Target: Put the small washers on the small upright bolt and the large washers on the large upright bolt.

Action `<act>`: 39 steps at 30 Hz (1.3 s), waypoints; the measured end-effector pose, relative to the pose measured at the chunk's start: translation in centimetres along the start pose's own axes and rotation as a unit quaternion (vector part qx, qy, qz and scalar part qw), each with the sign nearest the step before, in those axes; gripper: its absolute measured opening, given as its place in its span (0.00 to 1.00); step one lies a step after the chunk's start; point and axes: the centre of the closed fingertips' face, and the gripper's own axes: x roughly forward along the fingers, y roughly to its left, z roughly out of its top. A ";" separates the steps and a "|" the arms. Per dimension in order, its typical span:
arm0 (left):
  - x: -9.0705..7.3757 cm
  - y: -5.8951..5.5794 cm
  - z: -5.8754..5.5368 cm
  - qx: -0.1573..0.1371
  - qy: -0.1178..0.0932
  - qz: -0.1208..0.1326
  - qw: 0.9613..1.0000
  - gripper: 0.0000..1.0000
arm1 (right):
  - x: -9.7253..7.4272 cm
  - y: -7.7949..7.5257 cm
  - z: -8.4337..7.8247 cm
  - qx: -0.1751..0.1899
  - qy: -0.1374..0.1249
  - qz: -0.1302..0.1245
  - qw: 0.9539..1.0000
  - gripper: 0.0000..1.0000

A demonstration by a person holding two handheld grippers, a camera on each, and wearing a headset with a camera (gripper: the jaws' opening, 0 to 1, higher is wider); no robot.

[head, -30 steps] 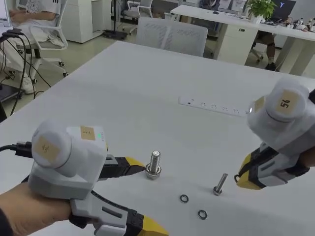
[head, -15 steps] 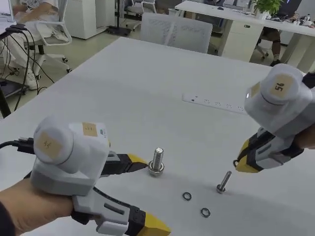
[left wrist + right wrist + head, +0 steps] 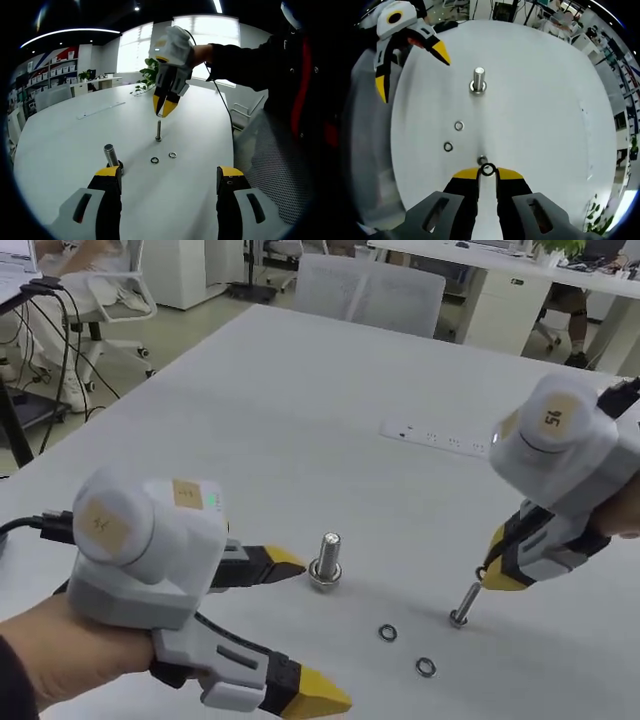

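Right gripper: jaws almost closed, with the yellow tips pinching a washer by its rim. We see the ring directly over the top of the small bolt and very close to it; we cannot tell if they touch

Left gripper: jaws spread wide with nothing between them. One yellow tip sits just beside the large bolt; we cannot tell if it touches

Large bolt: upright and threaded, with a wider ring at its foot. We cannot tell whether that ring is a washer or the bolt's head

Loose washers: two, flat on the table, lying apart from each other between the two bolts and nearer the small one

Views compared: the right gripper view gives us the pinched washer as a clear ring. The head view gives us the small bolt's shank leaning under the right gripper's tips. The left gripper view gives us that bolt standing straight with the right gripper directly above it, and a dark sleeve behind

Surface: white, matte table. A white power strip lies well beyond the bolts

Room: an office with a grey chair at the table's far edge, cables on the left, more desks behind, and a plant by bright windows
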 end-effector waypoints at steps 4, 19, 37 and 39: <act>0.0 0.0 0.0 -0.001 0.000 0.001 1.000 0.77 | 0.2 0.1 0.0 -0.002 0.002 0.006 1.000 0.13; -0.1 0.1 -0.2 -0.004 0.000 0.003 1.000 0.77 | 1.1 0.2 -0.2 -0.008 0.014 0.017 1.000 0.13; -0.1 0.1 -0.3 -0.006 0.001 0.005 1.000 0.77 | 2.7 0.7 -0.4 -0.008 0.024 0.029 0.999 0.13; -0.2 0.2 -0.3 -0.005 0.002 0.005 1.000 0.77 | 3.0 0.7 -0.4 -0.008 0.025 0.030 0.999 0.13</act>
